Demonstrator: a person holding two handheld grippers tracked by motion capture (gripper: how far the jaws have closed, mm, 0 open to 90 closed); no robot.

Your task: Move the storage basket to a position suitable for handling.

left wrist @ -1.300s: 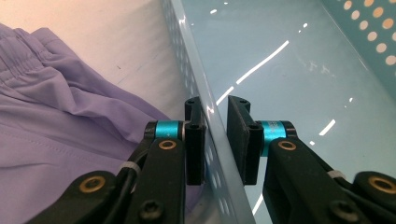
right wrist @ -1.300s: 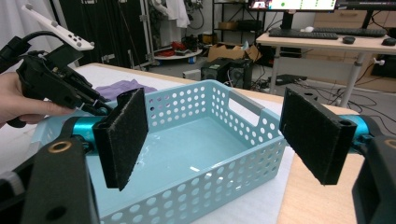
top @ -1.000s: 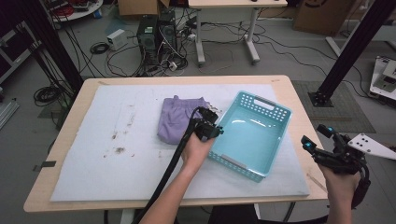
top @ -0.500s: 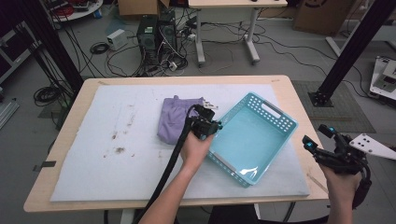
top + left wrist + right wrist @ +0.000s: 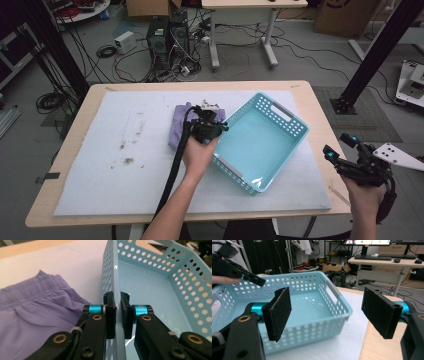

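The left claw (image 5: 214,126) was seen clamped on the near side wall of the light blue perforated basket (image 5: 260,142); in the left gripper view its two black jaws were pressed against either face of that thin wall, one inside the basket (image 5: 150,287) and one outside. The jaws had just been closing on the wall. The basket was held tilted on the white mat (image 5: 100,150) that covered the wooden surface (image 5: 320,115), its left side raised and its right corner down near the mat's right edge. A lilac garment (image 5: 179,127) lay crumpled on the mat just beside the basket's left wall, under the left claw. The right claw (image 5: 342,150) was held off the surface's right edge, well apart from the basket, its padded jaws spread wide with nothing between them.
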